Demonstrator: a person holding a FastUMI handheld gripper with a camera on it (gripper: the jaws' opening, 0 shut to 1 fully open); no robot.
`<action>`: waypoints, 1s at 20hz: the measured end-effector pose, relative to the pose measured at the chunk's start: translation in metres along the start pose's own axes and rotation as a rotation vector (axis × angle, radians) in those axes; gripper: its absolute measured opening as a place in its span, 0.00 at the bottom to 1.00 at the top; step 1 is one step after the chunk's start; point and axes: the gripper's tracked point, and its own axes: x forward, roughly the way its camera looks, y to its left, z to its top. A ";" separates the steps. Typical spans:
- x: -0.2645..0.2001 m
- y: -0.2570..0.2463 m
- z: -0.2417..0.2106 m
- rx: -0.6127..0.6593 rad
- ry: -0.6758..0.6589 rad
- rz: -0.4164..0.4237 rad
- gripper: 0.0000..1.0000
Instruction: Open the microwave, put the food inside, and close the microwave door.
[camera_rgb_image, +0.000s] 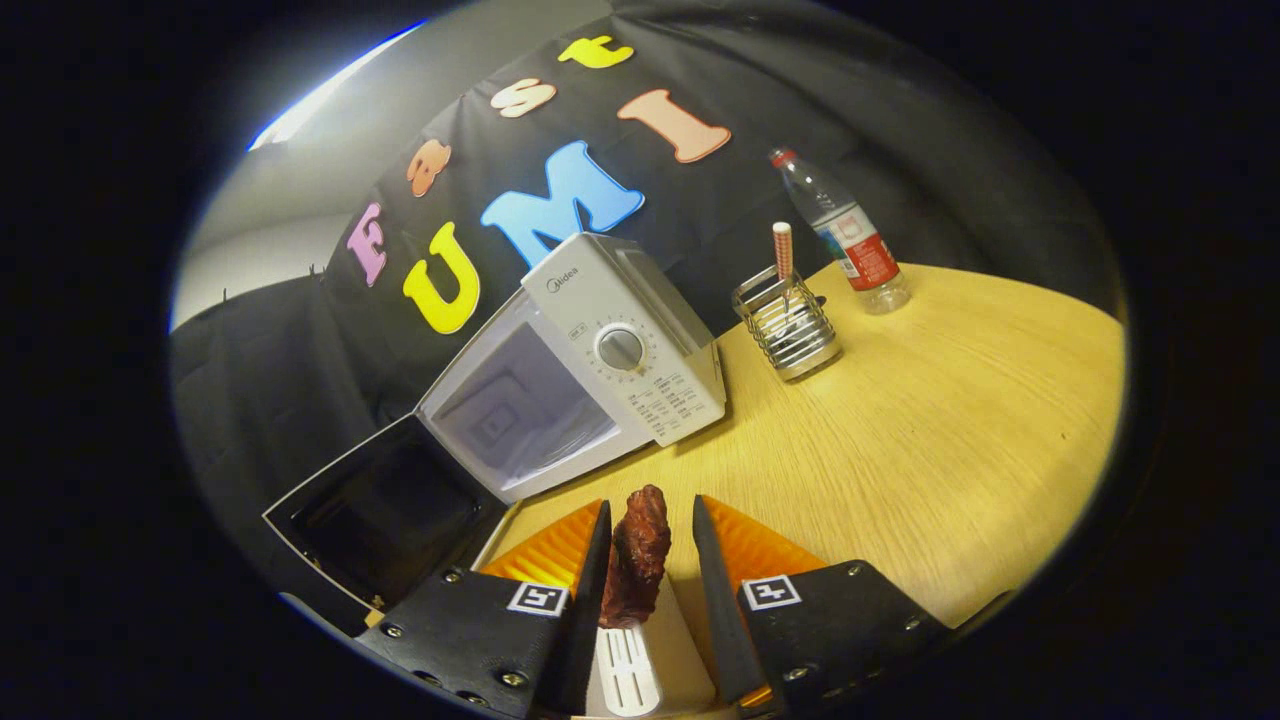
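Microwave (610, 350) sits at the centre-left of the gripper view on the wooden table (950, 440), a white box with its round dial (620, 348) on the control panel facing the camera. Its door (385, 510) hangs swung wide open toward the lower left of the frame, dark glass inside a pale border, so the light, bare cavity (520, 410) is exposed. At the bottom centre the gripper (650, 525) has its 2 fingers set a little apart, and between them stands the food (637, 555), a dark reddish-brown chunk that looks like meat. It leans against the left finger, while a clear gap shows beside the right finger, so a grip from both sides cannot be confirmed. In the upper right of the frame a wire holder (790, 325) with 1 striped stick (782, 250) in it stands on the table, and just beyond it a clear plastic bottle (845, 235) with a red cap.
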 end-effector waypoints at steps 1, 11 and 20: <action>-0.001 0.002 -0.002 0.031 0.011 0.027 0.39; -0.016 0.027 0.006 0.212 0.013 0.127 0.14; -0.025 0.055 0.029 0.225 -0.016 0.149 0.14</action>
